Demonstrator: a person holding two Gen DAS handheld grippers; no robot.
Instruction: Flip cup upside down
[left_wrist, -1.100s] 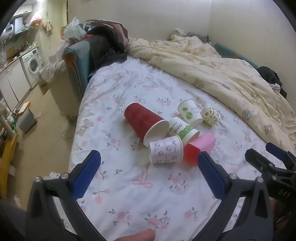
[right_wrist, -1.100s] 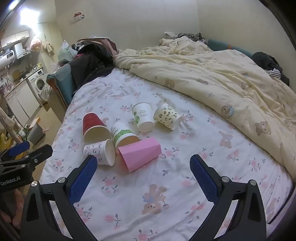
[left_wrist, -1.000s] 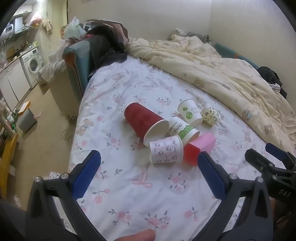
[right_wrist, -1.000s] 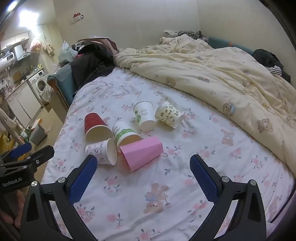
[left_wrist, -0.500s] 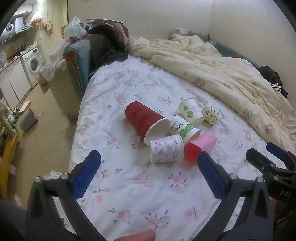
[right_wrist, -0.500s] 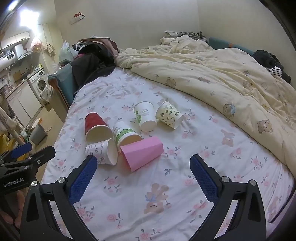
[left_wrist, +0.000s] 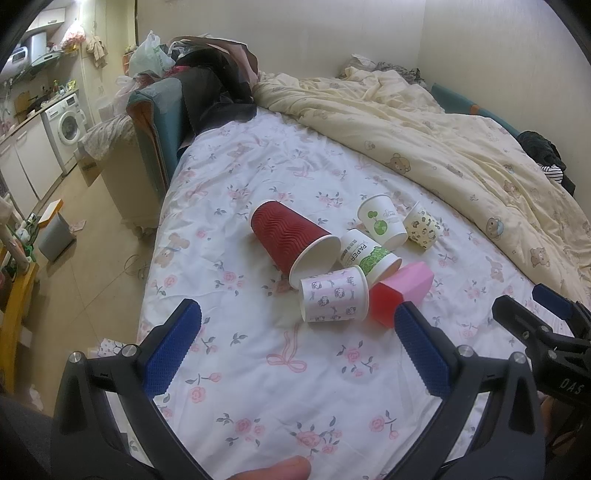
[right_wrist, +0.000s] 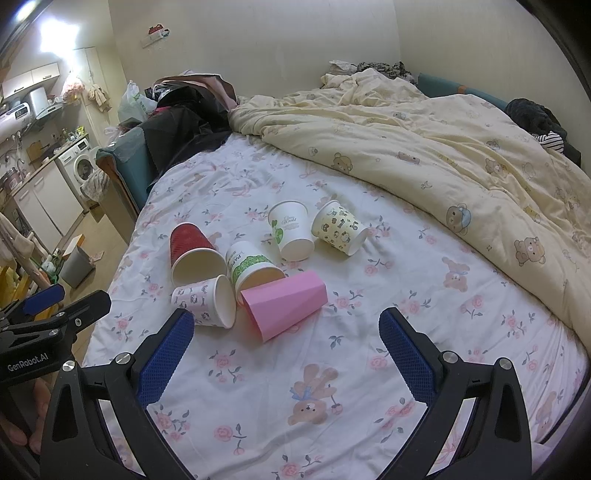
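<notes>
6 cups lie tipped on their sides in a loose cluster on the bed, on a white sheet printed with pink flowers. The red ribbed cup points its mouth toward the near edge, with the small white cup with cartoon print just below its rim and touching it. Beside these lies the green-and-white cup marked PAPER, and the pink faceted cup rests against it, mouth toward the cameras. Farther back are the white cup with a green sprout logo and the cream patterned cup, near each other. A cream bear-print duvet is bunched along the far side of the bed. The left tongs hover above the sheet short of the cluster, spread wide and gripping nothing. The right tongs are likewise released and bare, held just before the pink cup.
</notes>
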